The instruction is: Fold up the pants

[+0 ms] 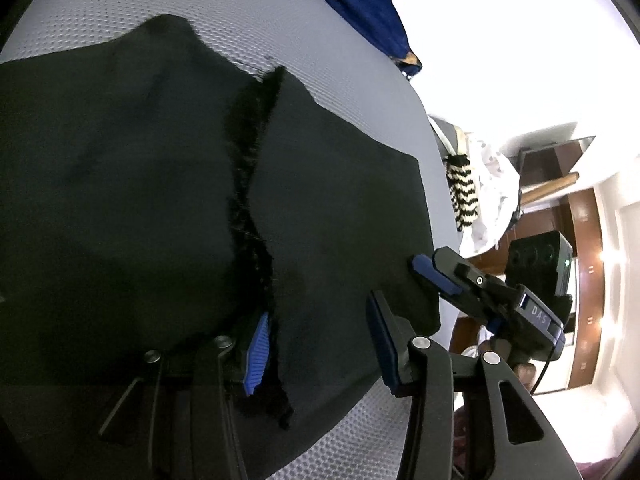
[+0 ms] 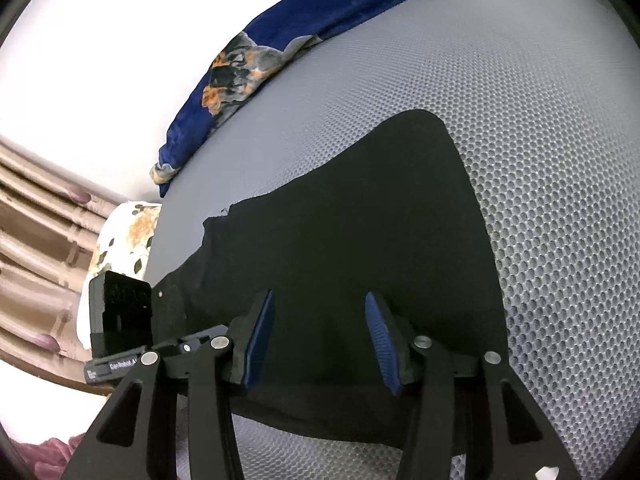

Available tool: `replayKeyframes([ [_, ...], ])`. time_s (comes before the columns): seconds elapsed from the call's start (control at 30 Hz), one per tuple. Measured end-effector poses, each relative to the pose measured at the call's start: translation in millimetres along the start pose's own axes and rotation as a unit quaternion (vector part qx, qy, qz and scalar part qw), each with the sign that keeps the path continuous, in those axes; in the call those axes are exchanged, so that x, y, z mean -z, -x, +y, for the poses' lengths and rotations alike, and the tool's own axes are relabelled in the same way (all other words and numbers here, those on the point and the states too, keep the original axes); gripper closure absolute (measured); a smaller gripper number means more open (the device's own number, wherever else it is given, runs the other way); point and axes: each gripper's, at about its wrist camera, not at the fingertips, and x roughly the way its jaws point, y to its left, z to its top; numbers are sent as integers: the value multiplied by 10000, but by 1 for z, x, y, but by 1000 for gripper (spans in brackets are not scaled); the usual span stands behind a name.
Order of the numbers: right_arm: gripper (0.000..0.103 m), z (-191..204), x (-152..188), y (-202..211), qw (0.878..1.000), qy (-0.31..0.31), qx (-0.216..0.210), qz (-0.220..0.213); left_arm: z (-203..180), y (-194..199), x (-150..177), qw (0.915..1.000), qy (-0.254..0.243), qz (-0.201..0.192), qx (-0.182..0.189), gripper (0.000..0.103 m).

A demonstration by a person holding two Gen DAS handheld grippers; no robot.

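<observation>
The black fabric pants (image 1: 132,184) are lying flat on the grey dimpled mat (image 1: 280,28), with bare mat showing past their far and right edges. The left gripper (image 1: 318,344) and right gripper (image 2: 318,340) are both hovering spread wide, grasping nothing. Only the right view is showing the blue floral cloth (image 2: 256,60) fully; only the left is showing the pants' frayed seam.

the pants (image 1: 160,184) lie spread flat on the mat (image 1: 320,52), two layers meeting along a seam down the middle. the left gripper (image 1: 316,344) hangs over their near edge, jaws apart, and the right gripper (image 1: 404,284) sits just beside it at the pants' corner. a blanket (image 2: 248,60) lies bunched along the mat's far edge. beyond the mat's side sits a pillow (image 2: 124,236).
</observation>
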Motion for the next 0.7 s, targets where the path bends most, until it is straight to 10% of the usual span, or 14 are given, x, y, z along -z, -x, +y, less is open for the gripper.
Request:
replayKeyframes([
  [0.13,58,-2,-2,0,10000,-24,6,-6,-1,-4,-2,9999,15,-25,110,57],
  [0.27,58,0,-5,-1,10000,-15,31,-3,5,-4,2,10000,-24,47,30,96],
  [0.7,54,15,-8,-7,9994,185,289,-11,-24,24,16,9969,-673,-132,-381,99],
])
